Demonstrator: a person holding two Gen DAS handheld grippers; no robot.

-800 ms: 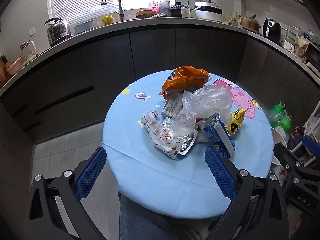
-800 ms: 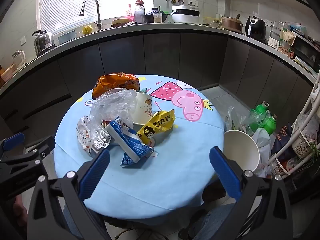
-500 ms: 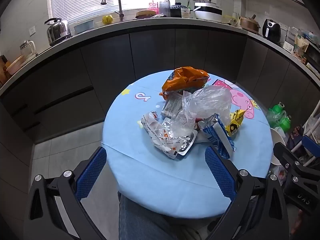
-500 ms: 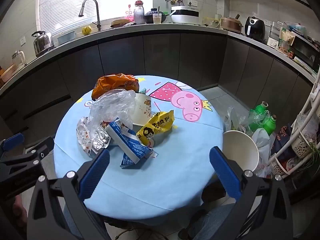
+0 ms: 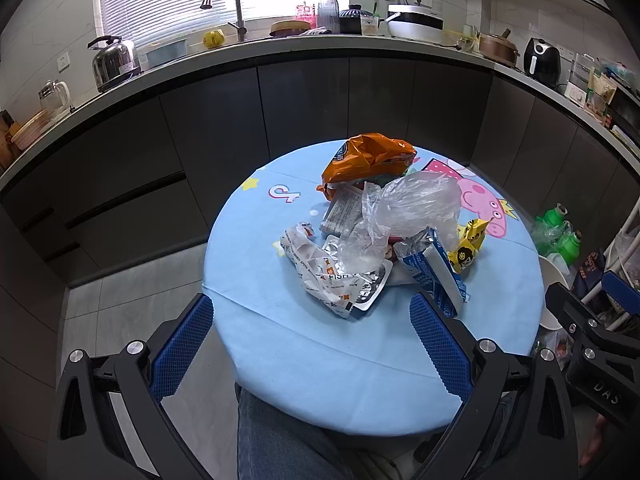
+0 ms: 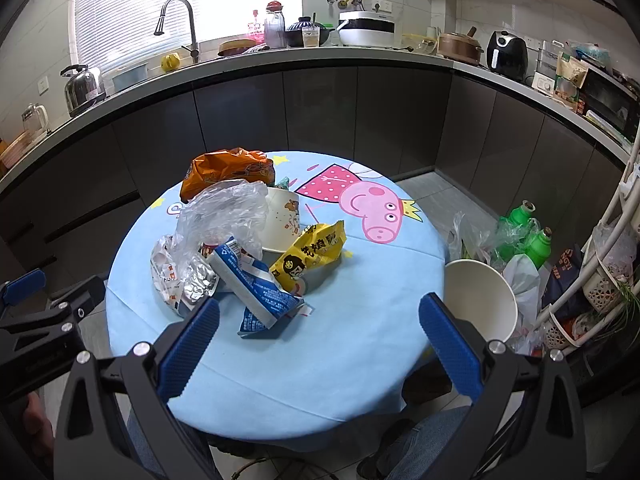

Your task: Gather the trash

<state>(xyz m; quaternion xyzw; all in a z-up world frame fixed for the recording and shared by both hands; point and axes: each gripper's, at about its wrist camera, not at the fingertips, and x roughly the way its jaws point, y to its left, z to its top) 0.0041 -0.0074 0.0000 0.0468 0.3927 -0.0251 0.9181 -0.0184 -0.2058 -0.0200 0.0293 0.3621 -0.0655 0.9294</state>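
Observation:
A pile of trash lies on the round blue table (image 5: 304, 344): an orange snack bag (image 5: 368, 158), a clear plastic bag (image 5: 408, 204), a silver foil wrapper (image 5: 340, 280), a blue-and-white wrapper (image 5: 434, 276) and a yellow wrapper (image 5: 468, 244). In the right wrist view the pile also shows a paper cup (image 6: 282, 220) on its side, the yellow wrapper (image 6: 312, 252) and the blue wrapper (image 6: 256, 284). My left gripper (image 5: 310, 344) is open and empty at the table's near edge. My right gripper (image 6: 318, 340) is open and empty over the near edge.
A white bin (image 6: 480, 300) stands on the floor right of the table, with green bottles (image 6: 528, 232) and bags behind it. A white wire rack (image 6: 608, 248) stands at far right. Dark cabinets and a cluttered counter (image 5: 320, 44) curve behind the table.

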